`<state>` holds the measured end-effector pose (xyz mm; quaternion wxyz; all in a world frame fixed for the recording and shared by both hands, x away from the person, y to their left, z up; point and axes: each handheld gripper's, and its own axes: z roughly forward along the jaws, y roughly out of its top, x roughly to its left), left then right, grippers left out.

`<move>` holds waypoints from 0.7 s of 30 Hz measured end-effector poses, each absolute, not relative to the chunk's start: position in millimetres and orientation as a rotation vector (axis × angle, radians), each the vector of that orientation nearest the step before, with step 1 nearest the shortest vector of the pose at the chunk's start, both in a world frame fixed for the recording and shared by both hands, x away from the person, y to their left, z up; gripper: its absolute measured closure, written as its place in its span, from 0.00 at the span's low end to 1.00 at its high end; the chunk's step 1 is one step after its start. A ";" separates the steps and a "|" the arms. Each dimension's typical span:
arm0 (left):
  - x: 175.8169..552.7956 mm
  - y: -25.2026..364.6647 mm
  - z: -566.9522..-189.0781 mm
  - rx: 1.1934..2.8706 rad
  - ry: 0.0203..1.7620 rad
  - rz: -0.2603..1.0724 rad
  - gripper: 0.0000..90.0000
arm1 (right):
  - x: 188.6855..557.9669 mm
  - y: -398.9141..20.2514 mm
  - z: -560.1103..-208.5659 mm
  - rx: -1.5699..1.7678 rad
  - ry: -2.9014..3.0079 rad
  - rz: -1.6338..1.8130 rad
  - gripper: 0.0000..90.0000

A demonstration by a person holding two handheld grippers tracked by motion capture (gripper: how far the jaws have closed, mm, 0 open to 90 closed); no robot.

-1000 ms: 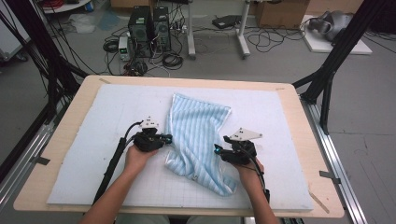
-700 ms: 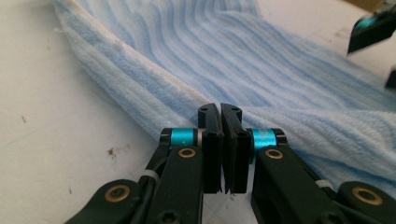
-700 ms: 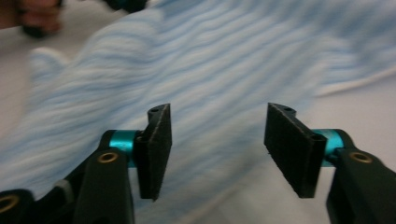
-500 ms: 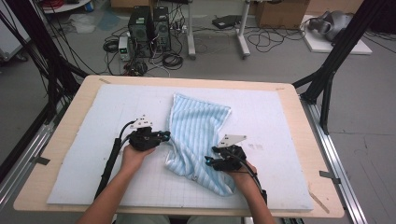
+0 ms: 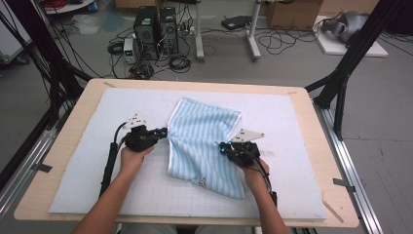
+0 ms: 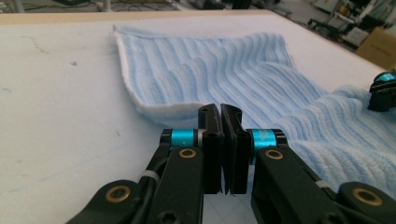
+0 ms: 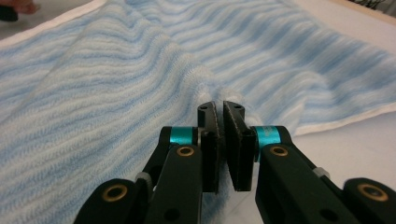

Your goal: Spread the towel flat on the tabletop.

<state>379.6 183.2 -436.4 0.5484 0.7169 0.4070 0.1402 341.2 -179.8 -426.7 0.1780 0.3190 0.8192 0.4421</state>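
Note:
A light blue striped towel (image 5: 204, 141) lies rumpled on the white mat (image 5: 97, 161). My left gripper (image 5: 164, 131) is at the towel's left edge. In the left gripper view its jaws (image 6: 220, 109) are pressed together on the white hem of the towel (image 6: 233, 70). My right gripper (image 5: 221, 146) is at the towel's right side, and its jaws have just been closing. In the right gripper view they (image 7: 219, 106) pinch a raised fold of the towel (image 7: 116, 70). The right gripper (image 6: 385, 91) also shows at the far right of the left gripper view.
The mat covers a wooden table (image 5: 63, 146) with bare wood at its rim. Black frame posts (image 5: 341, 92) stand at the table's sides. Computer towers (image 5: 156, 24) and cables lie on the floor beyond the far edge.
My right gripper has moved in onto the towel's right side and shut on a fold. My left hand has drifted left, drawing the towel's left edge with it.

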 end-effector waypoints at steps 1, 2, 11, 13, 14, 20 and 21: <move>381.0 183.8 -435.8 1.695 0.970 0.336 0.96 | 344.6 -180.3 -426.0 0.919 2.304 1.253 0.94; 381.8 184.5 -435.9 1.685 0.974 0.343 0.96 | 347.7 -180.6 -425.6 0.929 2.293 1.262 0.94; 396.1 178.7 -437.5 1.672 1.036 0.385 0.97 | 370.8 -173.1 -427.5 0.990 2.175 1.176 0.95; 399.5 175.0 -437.6 1.676 1.035 0.391 0.97 | 376.7 -172.2 -429.7 1.009 2.151 1.147 0.95; 400.2 174.0 -438.7 1.680 1.034 0.390 0.97 | 378.6 -172.0 -430.8 1.025 2.144 1.138 0.95; 397.2 173.5 -445.4 1.737 1.048 0.260 0.52 | 380.8 -176.0 -433.2 1.109 2.149 1.178 0.58; 393.7 173.8 -445.0 1.751 1.033 0.263 0.49 | 378.8 -177.2 -431.7 1.130 2.152 1.190 0.50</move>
